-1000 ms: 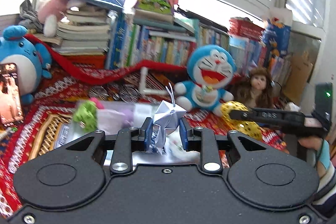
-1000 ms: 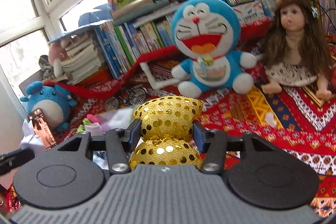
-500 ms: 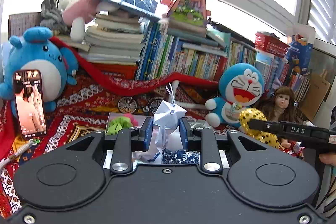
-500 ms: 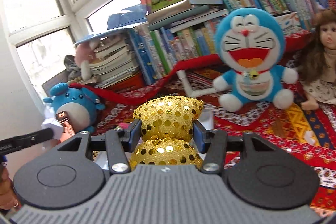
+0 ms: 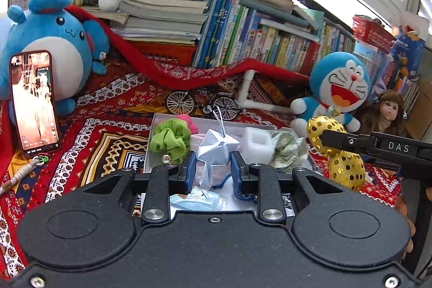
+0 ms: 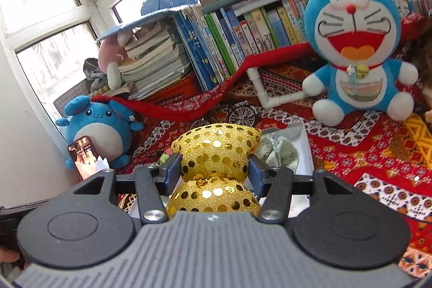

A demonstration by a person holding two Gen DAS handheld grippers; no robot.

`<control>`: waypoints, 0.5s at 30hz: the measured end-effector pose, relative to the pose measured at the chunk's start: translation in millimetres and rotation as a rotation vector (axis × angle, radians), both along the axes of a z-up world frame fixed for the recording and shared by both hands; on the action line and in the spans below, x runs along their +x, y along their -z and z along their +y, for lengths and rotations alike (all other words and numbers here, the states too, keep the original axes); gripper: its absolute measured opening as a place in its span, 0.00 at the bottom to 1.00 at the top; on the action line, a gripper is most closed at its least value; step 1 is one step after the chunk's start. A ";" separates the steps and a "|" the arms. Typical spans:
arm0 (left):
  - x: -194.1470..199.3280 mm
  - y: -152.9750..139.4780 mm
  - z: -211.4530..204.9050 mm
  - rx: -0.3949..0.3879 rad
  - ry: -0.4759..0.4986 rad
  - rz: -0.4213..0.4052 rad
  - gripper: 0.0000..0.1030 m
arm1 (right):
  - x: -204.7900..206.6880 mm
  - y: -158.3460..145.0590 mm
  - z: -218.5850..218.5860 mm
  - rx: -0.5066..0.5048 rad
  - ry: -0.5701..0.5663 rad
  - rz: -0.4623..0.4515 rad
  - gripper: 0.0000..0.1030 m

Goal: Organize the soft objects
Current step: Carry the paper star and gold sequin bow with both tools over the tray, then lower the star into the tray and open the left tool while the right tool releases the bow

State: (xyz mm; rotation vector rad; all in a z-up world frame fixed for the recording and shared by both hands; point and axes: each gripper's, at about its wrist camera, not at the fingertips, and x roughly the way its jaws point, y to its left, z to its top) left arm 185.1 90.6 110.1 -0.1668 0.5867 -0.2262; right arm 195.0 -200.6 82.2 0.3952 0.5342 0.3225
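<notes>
Moved since earlier: both grippers have travelled toward the shallow white tray; it now lies right ahead of and under the left gripper's fingers, and the blue round-eared plush has slid toward the view's left.
Left gripper: narrow, pinching a crumpled pale-blue paper-like star with a thin loop above the tray.
Right gripper: jaws opening a little, pads touching a gold sequinned bow-shaped pouch, just beside the tray's right edge.
Tray contents: green fabric scrunchie, white foam block, crumpled pale cloth; a light-blue item beneath the left fingers is probably a face mask.
Risk, left: the star may catch on a pad and drag.
Risk, right: the loosening grip could drop the pouch outside the tray, onto the red patterned rug.
</notes>
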 end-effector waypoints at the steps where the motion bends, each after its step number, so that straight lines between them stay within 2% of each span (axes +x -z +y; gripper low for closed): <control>1: 3.2 2.8 0.7 0.001 -0.003 0.005 0.25 | 2.2 2.5 1.8 0.001 0.000 0.006 0.56; 15: 40.0 45.4 5.3 0.033 -0.017 0.101 0.25 | 27.1 25.5 17.5 -0.015 0.025 0.077 0.58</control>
